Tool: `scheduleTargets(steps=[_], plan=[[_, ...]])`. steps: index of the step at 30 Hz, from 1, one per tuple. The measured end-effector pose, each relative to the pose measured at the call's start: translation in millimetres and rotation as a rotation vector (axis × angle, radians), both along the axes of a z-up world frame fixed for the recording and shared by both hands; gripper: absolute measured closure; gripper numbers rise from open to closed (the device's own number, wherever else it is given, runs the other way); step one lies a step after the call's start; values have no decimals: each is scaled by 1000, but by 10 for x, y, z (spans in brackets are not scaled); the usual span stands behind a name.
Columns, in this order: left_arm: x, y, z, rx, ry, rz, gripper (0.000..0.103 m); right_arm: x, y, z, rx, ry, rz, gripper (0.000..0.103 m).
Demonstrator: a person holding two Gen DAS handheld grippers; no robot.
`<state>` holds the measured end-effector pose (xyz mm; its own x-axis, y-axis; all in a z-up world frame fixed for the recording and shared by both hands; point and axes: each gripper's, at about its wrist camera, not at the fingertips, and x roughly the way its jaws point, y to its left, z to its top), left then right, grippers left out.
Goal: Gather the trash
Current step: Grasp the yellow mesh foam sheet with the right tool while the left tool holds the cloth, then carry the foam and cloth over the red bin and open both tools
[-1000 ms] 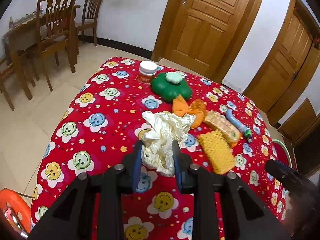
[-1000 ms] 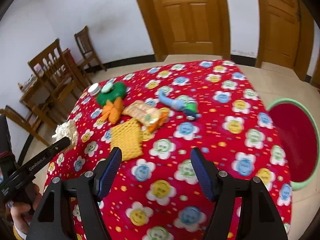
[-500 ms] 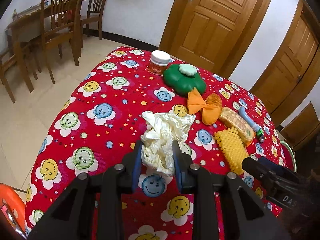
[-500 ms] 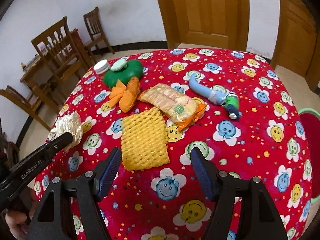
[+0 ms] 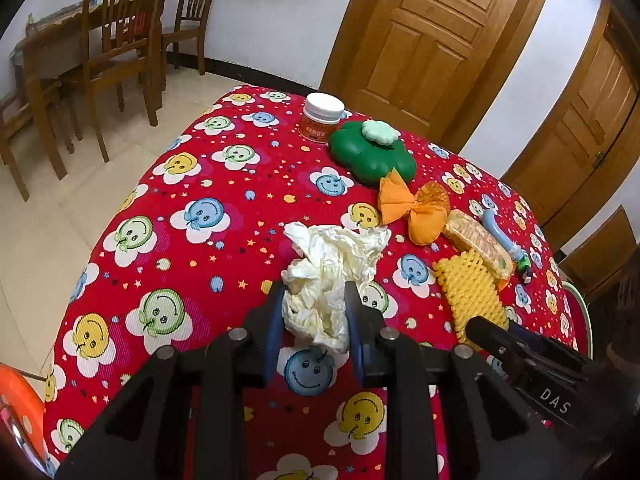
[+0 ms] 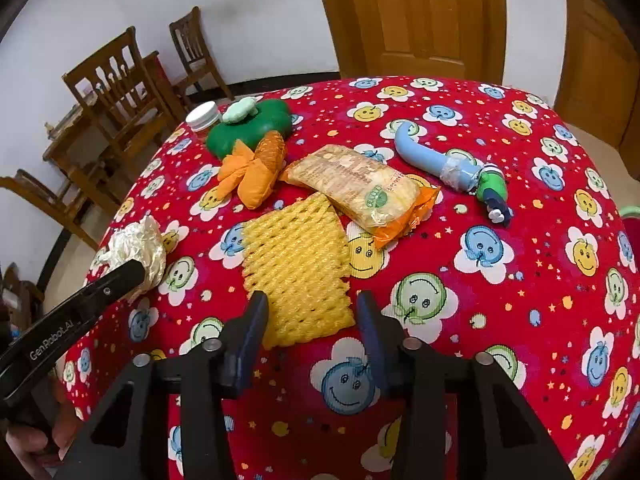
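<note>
My left gripper [image 5: 314,308] is shut on a crumpled cream plastic wrapper [image 5: 332,268] and holds it over the red smiley tablecloth [image 5: 200,216]; the wrapper also shows in the right wrist view [image 6: 136,248]. My right gripper [image 6: 310,312] is open just in front of a yellow foam fruit net [image 6: 298,264], its jaws on either side of the net's near edge. A snack packet [image 6: 360,188] lies partly on the net. An orange wrapper [image 6: 256,168] lies further back.
A green flower-shaped box [image 6: 250,128], a white-lidded jar [image 5: 322,116] and a blue toy [image 6: 452,164] lie toward the back of the table. A green-rimmed red bin [image 5: 580,312] stands right of the table. Wooden chairs [image 5: 116,40] stand at the left. An orange object [image 5: 20,404] is at bottom left.
My right gripper has swung left and closer to the yellow net. My left gripper has kept its hold on the wrapper and shifted slightly over the table.
</note>
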<state>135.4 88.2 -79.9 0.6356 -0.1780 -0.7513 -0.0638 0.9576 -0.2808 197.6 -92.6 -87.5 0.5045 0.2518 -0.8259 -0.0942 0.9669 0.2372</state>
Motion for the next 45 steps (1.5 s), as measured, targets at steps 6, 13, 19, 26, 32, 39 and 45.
scheduleTargets(steps=[6, 13, 19, 26, 32, 39, 45], plan=[[-37, -16, 38, -3, -8, -1, 75, -40, 6, 11, 28, 0, 14, 76], [-105, -48, 107, -13, -17, -8, 75, -138, 14, 71, 49, -10, 40, 87], [-176, -97, 191, -24, -31, -20, 75, -258, -19, 199, 49, -39, 50, 88], [-280, -213, 347, -26, -63, -50, 75, -425, -127, 429, 35, -88, 49, 88], [-366, -353, 502, -32, -91, -85, 75, -592, -314, 643, 18, -134, 26, 88], [-453, -552, 674, -49, -113, -137, 75, -788, -578, 825, 20, -169, -24, 88], [-486, -780, 750, -74, -108, -192, 75, -928, -882, 936, 12, -186, -93, 88]])
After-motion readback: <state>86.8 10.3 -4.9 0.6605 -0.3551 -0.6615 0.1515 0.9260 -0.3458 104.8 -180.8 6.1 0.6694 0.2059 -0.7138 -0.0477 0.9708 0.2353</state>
